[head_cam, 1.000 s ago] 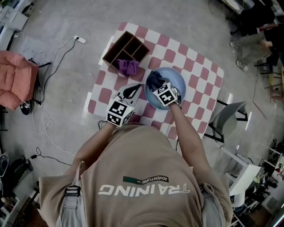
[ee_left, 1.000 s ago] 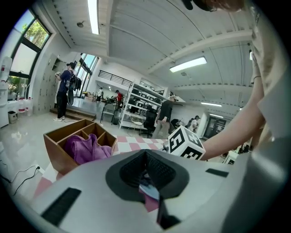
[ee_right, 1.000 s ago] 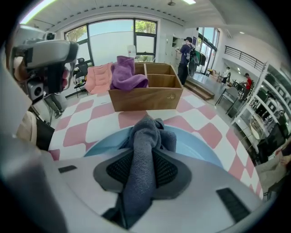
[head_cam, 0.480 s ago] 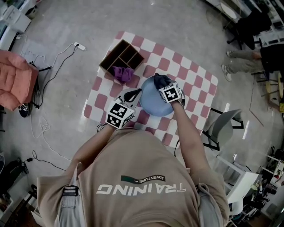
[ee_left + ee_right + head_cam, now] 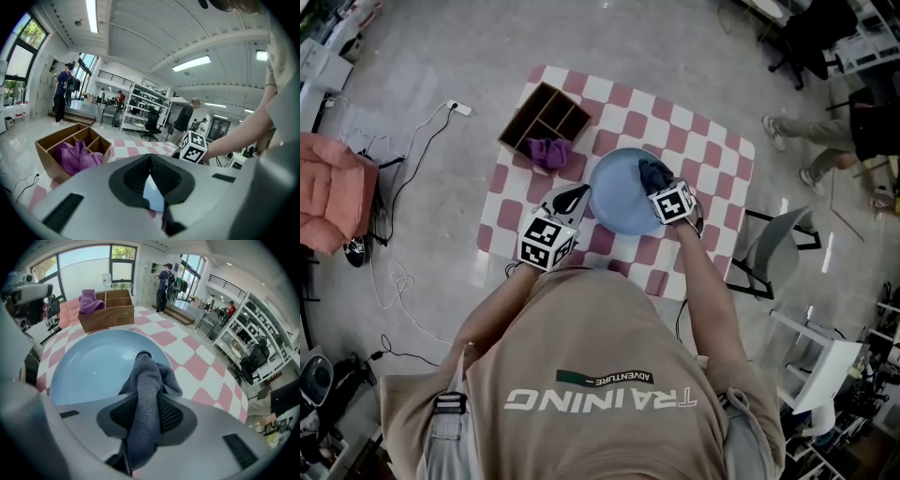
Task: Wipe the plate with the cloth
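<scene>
A light blue plate [image 5: 619,197] lies on the red-and-white checked tablecloth [image 5: 712,150]. My right gripper [image 5: 659,185] points steeply down over the plate's right part, shut on a dark grey cloth [image 5: 652,172]. In the right gripper view the cloth [image 5: 147,380] hangs bunched between the pads onto the plate [image 5: 89,366]; the jaws have just closed slightly further on it. My left gripper [image 5: 578,196] sits at the plate's left rim. In the left gripper view a pale blue sliver of the plate [image 5: 153,196] is pinched between that gripper's [image 5: 152,180] pads.
A wooden divided box [image 5: 546,117] stands at the table's far left corner, with a purple cloth [image 5: 546,152] draped over its near edge. A grey chair [image 5: 769,248] stands right of the table. A pink armchair [image 5: 333,187] and cables [image 5: 403,159] are on the floor at left.
My right gripper has carried the grey cloth across the plate from its far left part to its right side. The left gripper has stayed at the plate's left rim.
</scene>
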`<act>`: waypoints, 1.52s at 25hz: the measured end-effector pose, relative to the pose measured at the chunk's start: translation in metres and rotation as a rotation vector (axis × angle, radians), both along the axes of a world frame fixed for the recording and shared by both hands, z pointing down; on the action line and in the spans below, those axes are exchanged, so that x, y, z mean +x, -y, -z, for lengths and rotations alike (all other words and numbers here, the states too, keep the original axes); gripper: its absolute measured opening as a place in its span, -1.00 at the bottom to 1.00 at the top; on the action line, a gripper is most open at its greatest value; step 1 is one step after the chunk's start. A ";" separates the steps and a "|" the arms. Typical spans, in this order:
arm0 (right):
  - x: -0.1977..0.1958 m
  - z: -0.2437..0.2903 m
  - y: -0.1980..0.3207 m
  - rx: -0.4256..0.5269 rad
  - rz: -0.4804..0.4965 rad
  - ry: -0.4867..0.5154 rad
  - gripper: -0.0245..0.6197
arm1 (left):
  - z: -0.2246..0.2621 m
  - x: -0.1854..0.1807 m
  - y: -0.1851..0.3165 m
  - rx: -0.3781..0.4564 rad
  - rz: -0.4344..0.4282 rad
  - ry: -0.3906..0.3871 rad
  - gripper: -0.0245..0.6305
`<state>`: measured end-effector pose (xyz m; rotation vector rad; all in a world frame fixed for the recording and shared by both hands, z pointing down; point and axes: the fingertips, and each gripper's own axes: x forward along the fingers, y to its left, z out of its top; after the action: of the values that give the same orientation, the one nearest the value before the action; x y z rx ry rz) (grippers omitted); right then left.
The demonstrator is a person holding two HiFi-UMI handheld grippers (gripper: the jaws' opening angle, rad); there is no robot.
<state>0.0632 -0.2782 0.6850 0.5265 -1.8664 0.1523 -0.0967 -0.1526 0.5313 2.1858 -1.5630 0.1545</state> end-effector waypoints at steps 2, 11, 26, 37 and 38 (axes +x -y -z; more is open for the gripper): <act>0.010 0.000 -0.011 -0.021 -0.023 0.010 -0.54 | 0.001 0.003 0.001 0.005 -0.013 0.000 -0.89; 0.017 0.000 -0.077 -0.141 -0.100 0.060 -0.54 | 0.002 0.009 -0.010 0.012 -0.052 0.003 -0.89; -0.086 -0.004 -0.133 -0.189 0.022 0.116 -0.55 | -0.001 -0.027 -0.034 0.001 -0.018 0.001 -0.89; -0.120 -0.002 -0.106 -0.188 -0.020 0.175 -0.55 | -0.007 -0.047 -0.035 -0.008 -0.024 -0.019 -0.89; -0.119 0.002 -0.105 -0.168 -0.010 0.181 -0.55 | -0.007 -0.048 -0.034 -0.007 -0.024 -0.022 -0.89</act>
<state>-0.0560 -0.1735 0.6826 0.4172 -2.0054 0.3703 -0.1443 -0.1186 0.5386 2.1936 -1.5232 0.1433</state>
